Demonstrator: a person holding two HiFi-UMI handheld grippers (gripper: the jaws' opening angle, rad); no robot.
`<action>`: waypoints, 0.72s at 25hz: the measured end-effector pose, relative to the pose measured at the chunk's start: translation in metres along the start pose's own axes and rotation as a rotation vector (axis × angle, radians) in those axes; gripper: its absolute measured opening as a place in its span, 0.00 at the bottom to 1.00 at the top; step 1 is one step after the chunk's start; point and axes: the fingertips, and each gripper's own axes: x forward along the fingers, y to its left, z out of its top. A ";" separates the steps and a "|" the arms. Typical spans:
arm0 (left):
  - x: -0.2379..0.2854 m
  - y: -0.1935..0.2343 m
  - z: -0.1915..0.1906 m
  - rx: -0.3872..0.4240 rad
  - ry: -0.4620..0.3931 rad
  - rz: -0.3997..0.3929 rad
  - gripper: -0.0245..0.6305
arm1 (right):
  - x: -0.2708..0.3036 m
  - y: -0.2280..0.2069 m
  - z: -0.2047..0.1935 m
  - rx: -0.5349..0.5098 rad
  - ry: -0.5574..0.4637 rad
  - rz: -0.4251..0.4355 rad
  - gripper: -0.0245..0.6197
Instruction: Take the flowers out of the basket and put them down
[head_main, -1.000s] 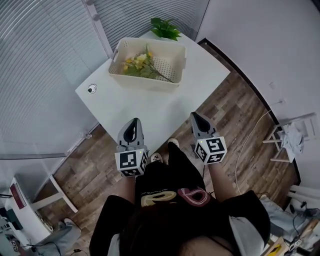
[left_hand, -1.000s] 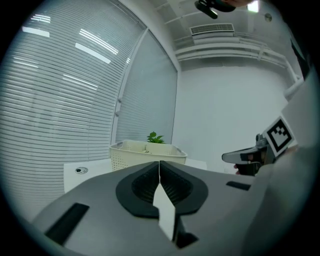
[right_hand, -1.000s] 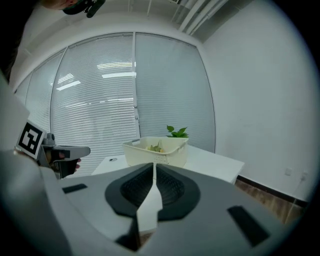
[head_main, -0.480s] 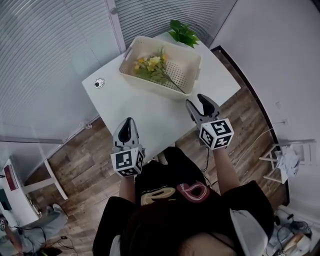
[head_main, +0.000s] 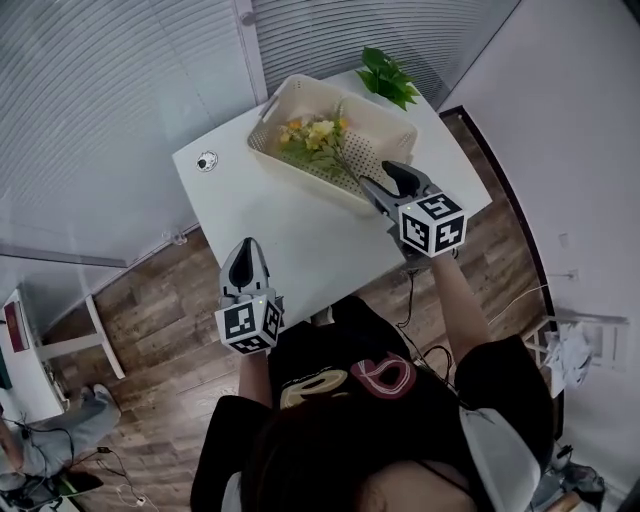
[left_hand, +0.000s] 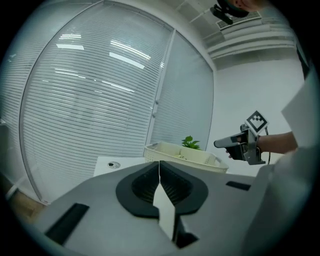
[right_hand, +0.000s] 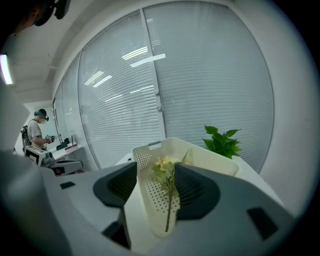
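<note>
Quick status from my end. The flowers (head_main: 315, 135) are lying flat inside the basket (head_main: 270, 108): yellow blooms bunched toward the basket's far end, and one thin green stem running along the perforated floor toward the end nearest my right tongs (head_main: 383, 176). The right tongs hover just over that near end of the basket. Their jaws have just been opening and stand wide now, w/ nothing pinched. I only see the basket and the stem through the gap, not touching the pads. The left tongs (head_main: 244, 250) are well back from the basket, off the table (head_main: 270, 210) edge on my side, jaws closed together and empty. A potted plant (head_main: 390, 75) sits just behind the basket, not in the way imo.

How I think it'll handle: a very light, floppy bunch w/ soft, crushable blooms, so no squeezing the heads. The stem looks thin and prob a bit slick, so it could roll or slip out of a lazy pinch. Best bet is to grab the bare stem partway along, below the leaves, where it lies clear on the basket floor. Then lift slow, bc the leaves could snag on the holes or the rim. Can't tell if they're real or fake, so I'm treating them as fragile either way.
</note>
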 end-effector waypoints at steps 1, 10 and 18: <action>0.001 0.001 0.001 0.003 -0.004 0.009 0.07 | 0.007 -0.002 0.001 -0.002 0.029 0.024 0.40; -0.001 0.016 0.004 -0.003 -0.014 0.085 0.07 | 0.061 -0.021 0.010 -0.191 0.199 0.082 0.40; -0.004 0.023 0.005 -0.025 -0.013 0.105 0.07 | 0.104 -0.035 -0.026 -0.198 0.484 0.117 0.40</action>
